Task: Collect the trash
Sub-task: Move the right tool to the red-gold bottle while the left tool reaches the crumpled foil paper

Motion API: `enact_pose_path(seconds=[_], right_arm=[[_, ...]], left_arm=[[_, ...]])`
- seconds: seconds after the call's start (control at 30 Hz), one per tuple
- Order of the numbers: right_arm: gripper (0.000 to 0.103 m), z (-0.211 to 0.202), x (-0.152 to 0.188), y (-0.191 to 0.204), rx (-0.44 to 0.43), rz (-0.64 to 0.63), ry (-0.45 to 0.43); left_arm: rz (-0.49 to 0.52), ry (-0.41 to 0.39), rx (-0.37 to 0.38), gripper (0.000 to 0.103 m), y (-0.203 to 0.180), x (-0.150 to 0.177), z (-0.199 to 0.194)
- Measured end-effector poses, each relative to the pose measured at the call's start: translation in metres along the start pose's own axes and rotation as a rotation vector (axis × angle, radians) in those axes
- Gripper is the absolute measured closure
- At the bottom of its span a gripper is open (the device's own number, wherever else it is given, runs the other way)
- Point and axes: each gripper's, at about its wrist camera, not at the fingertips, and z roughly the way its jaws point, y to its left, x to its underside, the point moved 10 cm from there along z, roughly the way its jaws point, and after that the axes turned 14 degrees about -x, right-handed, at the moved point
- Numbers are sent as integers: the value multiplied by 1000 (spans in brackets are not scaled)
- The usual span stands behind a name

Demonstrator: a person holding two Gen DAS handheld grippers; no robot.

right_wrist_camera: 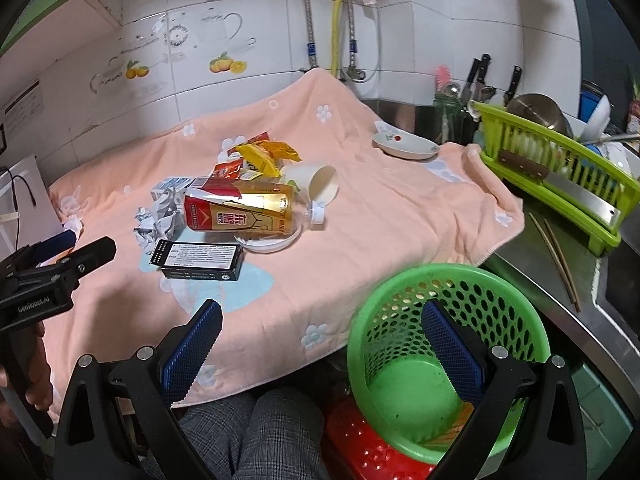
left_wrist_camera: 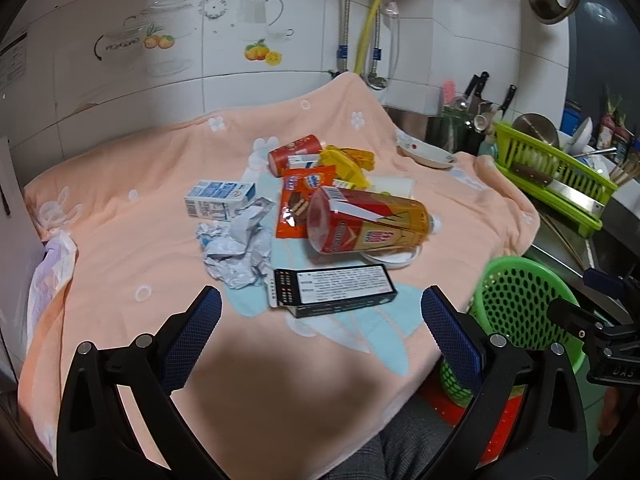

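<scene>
A heap of trash lies on a peach blanket (left_wrist_camera: 132, 248): a black box (left_wrist_camera: 332, 290) nearest me, crumpled paper (left_wrist_camera: 234, 254), a blue-white milk carton (left_wrist_camera: 218, 199), a red-gold bottle (left_wrist_camera: 366, 220) on its side, an orange wrapper (left_wrist_camera: 294, 204), a red can (left_wrist_camera: 294, 152) and yellow wrappers (left_wrist_camera: 346, 162). The right wrist view shows the same black box (right_wrist_camera: 200, 260), bottle (right_wrist_camera: 248, 210) and a tipped paper cup (right_wrist_camera: 316, 184). A green perforated basket (right_wrist_camera: 444, 356) stands off the blanket's front right corner. My left gripper (left_wrist_camera: 320, 328) is open, short of the box. My right gripper (right_wrist_camera: 320, 340) hangs open beside the basket's rim.
A white dish (right_wrist_camera: 406, 145) rests at the blanket's far right edge. A green dish rack (right_wrist_camera: 560, 168) with a cleaver, knives and bowls fills the counter to the right. Chopsticks (right_wrist_camera: 558, 256) lie on the counter. A red stool (right_wrist_camera: 372, 448) and a person's trousers (right_wrist_camera: 256, 436) are below.
</scene>
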Motion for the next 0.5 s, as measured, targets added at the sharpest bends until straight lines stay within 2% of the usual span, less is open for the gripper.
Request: enact_pose_path(seconds=[0.2,0.5], right_arm=[[6,20,-11,11,-57,-86,29],[6,61,-33,34,-201,-252,108]], left_arm=[[-18,20,-25,5,14,-3,11],[-36,49,-59,5,37,-6,29]])
